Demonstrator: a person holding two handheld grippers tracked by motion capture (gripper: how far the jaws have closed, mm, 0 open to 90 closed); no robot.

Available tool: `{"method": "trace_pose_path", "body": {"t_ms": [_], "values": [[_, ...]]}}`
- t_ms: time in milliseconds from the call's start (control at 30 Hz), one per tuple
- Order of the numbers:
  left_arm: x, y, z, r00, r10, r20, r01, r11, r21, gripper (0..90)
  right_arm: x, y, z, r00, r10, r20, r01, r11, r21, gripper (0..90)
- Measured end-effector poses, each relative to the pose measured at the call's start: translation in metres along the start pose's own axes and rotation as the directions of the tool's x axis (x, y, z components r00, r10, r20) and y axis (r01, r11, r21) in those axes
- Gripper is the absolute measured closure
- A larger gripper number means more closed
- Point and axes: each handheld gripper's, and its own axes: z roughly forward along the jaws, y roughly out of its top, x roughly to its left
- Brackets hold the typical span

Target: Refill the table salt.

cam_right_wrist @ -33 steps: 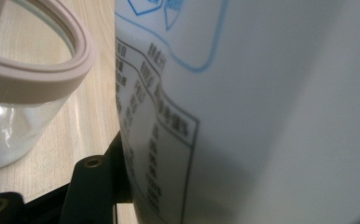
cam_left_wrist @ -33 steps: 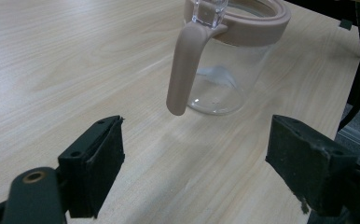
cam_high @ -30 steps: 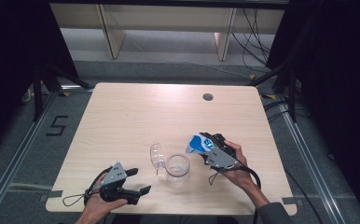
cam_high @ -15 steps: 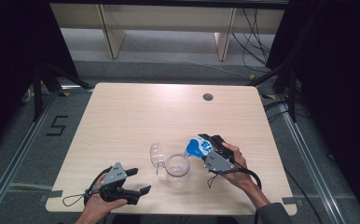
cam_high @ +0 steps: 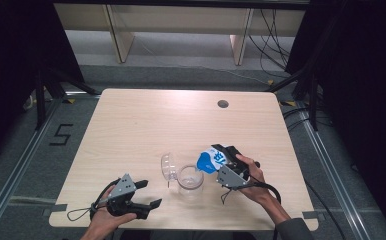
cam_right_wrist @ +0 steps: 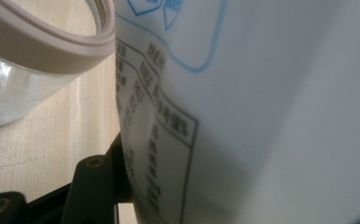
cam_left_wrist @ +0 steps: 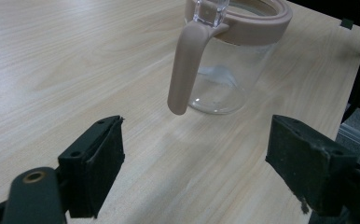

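A clear glass jar (cam_high: pixel 190 179) with a beige rim stands near the table's front middle, its hinged lid (cam_high: pixel 168 165) swung open to the left. My right gripper (cam_high: pixel 222 157) is shut on a white and blue packet (cam_high: pixel 211 160) that is tilted with one end over the jar's right rim. In the right gripper view the packet (cam_right_wrist: pixel 243 93) is pressed close to the lens beside the jar rim (cam_right_wrist: pixel 38 46), and one black finger (cam_right_wrist: pixel 92 186) shows below it. My left gripper (cam_high: pixel 150 193) rests open at the front left; its jaws (cam_left_wrist: pixel 201 163) point at the jar (cam_left_wrist: pixel 234 70) and its beige clasp (cam_left_wrist: pixel 185 70), apart from both.
The light wooden table (cam_high: pixel 156 120) has a round cable hole (cam_high: pixel 223 104) at the back right. Beyond the far edge stand shelf legs and cables on the floor. Metal floor rails run along both sides of the table.
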Motion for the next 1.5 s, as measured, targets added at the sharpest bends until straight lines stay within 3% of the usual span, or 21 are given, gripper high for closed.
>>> {"method": "trace_pose_path", "body": {"t_ms": [300, 367, 433, 467, 500, 533, 567, 733, 767, 800, 967, 1000, 1033, 1133, 1167, 1233, 1267, 1300, 1333, 1433, 1500], "values": [[-0.0001, -0.0002, 0.0003, 1.0, 0.002, 0.002, -0.002, 1.0, 0.002, 18.2, -0.0004, 0.0018, -0.001, 0.9966, -0.079, 0.024, 0.078, 0.997, 0.025, 43.9], [-0.0004, -0.0002, 0.0001, 1.0, 0.003, -0.004, -0.003, 1.0, 0.005, 18.2, 0.0015, 0.0023, -0.0023, 0.9981, -0.056, 0.027, 0.055, 0.998, 0.038, 43.8], [-0.0004, -0.0002, 0.0002, 1.0, 0.003, -0.004, -0.003, 1.0, 0.005, 18.2, -0.0029, 0.0042, -0.0022, 0.9915, -0.126, 0.031, 0.125, 0.992, 0.029, 43.9], [-0.0004, -0.0002, 0.0002, 1.0, 0.002, -0.004, -0.002, 1.0, 0.005, 18.2, 0.0006, 0.0031, -0.0026, 0.9965, -0.076, 0.034, 0.075, 0.997, 0.033, 43.9], [-0.0004, -0.0002, 0.0002, 1.0, 0.003, -0.004, -0.003, 1.0, 0.006, 18.2, 0.0005, 0.0038, -0.0032, 0.9957, -0.084, 0.038, 0.082, 0.996, 0.043, 43.9], [-0.0003, -0.0002, 0.0003, 1.0, 0.003, -0.004, -0.003, 1.0, 0.006, 18.2, -0.0047, 0.006, -0.0029, 0.9844, -0.171, 0.043, 0.169, 0.985, 0.033, 43.9], [-0.0003, -0.0002, 0.0003, 1.0, 0.003, -0.004, -0.003, 1.0, 0.006, 18.2, 0.0003, 0.0044, -0.0035, 0.9948, -0.093, 0.042, 0.091, 0.995, 0.042, 43.8], [-0.0008, -0.0003, 0.0006, 1.0, -0.004, -0.005, 0.004, 1.0, 0.0, 18.3, -0.0004, 0.0062, -0.0036, 0.9901, -0.13, 0.053, 0.128, 0.991, 0.043, 44.2], [-0.0009, -0.0003, 0.0007, 1.0, -0.005, -0.005, 0.005, 1.0, -0.001, 18.3, -0.0043, 0.0075, -0.0039, 0.9801, -0.193, 0.047, 0.191, 0.981, 0.043, 44.2], [-0.0009, -0.0003, 0.0008, 1.0, -0.005, -0.004, 0.005, 1.0, -0.002, 18.3, -0.0014, 0.0063, -0.0027, 0.9858, -0.159, 0.054, 0.157, 0.987, 0.033, 44.2], [0.0007, -0.0003, 0.0001, 0.9999, 0.015, 0.0, -0.015, 0.9998, 0.014, 18.2, -0.0009, 0.0069, -0.0022, 0.9806, -0.185, 0.066, 0.183, 0.982, 0.036, 44.4], [0.0012, -0.0002, -0.0002, 0.9998, 0.021, 0.0, -0.021, 0.9996, 0.018, 18.3, -0.0028, 0.0086, -0.0029, 0.9716, -0.229, 0.06, 0.226, 0.973, 0.053, 44.4], [0.0007, -0.0003, 0.0002, 0.9999, 0.014, 0.001, -0.014, 0.9998, 0.012, 18.2, -0.0001, 0.0075, -0.002, 0.9792, -0.193, 0.062, 0.191, 0.981, 0.044, 44.4], [0.0003, -0.0003, 0.0005, 1.0, 0.01, 0.0, -0.01, 0.9999, 0.01, 18.2, 0.0006, 0.0084, -0.0016, 0.9792, -0.197, 0.049, 0.194, 0.98, 0.052, 44.6], [-0.0001, -0.0004, 0.0008, 1.0, 0.003, 0.001, -0.003, 1.0, 0.005, 18.2, -0.0024, 0.0096, -0.0007, 0.9681, -0.246, 0.046, 0.245, 0.969, 0.038, 44.6], [-0.0001, -0.0004, 0.0009, 1.0, 0.004, 0.001, -0.004, 1.0, 0.005, 18.2, -0.0016, 0.0096, -0.0007, 0.9684, -0.245, 0.049, 0.243, 0.969, 0.043, 44.7], [-0.0002, -0.0004, 0.001, 1.0, 0.003, 0.002, -0.003, 1.0, 0.005, 18.2, 0.0019, 0.0082, -0.0019, 0.9801, -0.19, 0.056, 0.187, 0.981, 0.057, 44.7], [-0.0001, -0.0004, 0.001, 1.0, 0.004, 0.002, -0.004, 1.0, 0.005, 18.3, 0.0, 0.0088, -0.0014, 0.9744, -0.219, 0.051, 0.217, 0.975, 0.052, 44.7], [0.0003, -0.0004, 0.0007, 0.9999, 0.01, 0.002, -0.01, 0.9999, 0.009, 18.2, -0.0037, 0.0101, -0.0001, 0.96, -0.276, 0.05, 0.274, 0.961, 0.035, 44.7], [-0.0001, -0.0004, 0.0011, 1.0, 0.003, 0.001, -0.003, 1.0, 0.005, 18.2, 0.0012, 0.0081, -0.0019, 0.9766, -0.207, 0.059, 0.204, 0.977, 0.058, 44.7], [-0.0001, -0.0004, 0.0011, 1.0, 0.003, 0.001, -0.003, 1.0, 0.006, 18.2, 0.0014, 0.0085, -0.0024, 0.9748, -0.215, 0.061, 0.211, 0.975, 0.063, 44.8]]}}
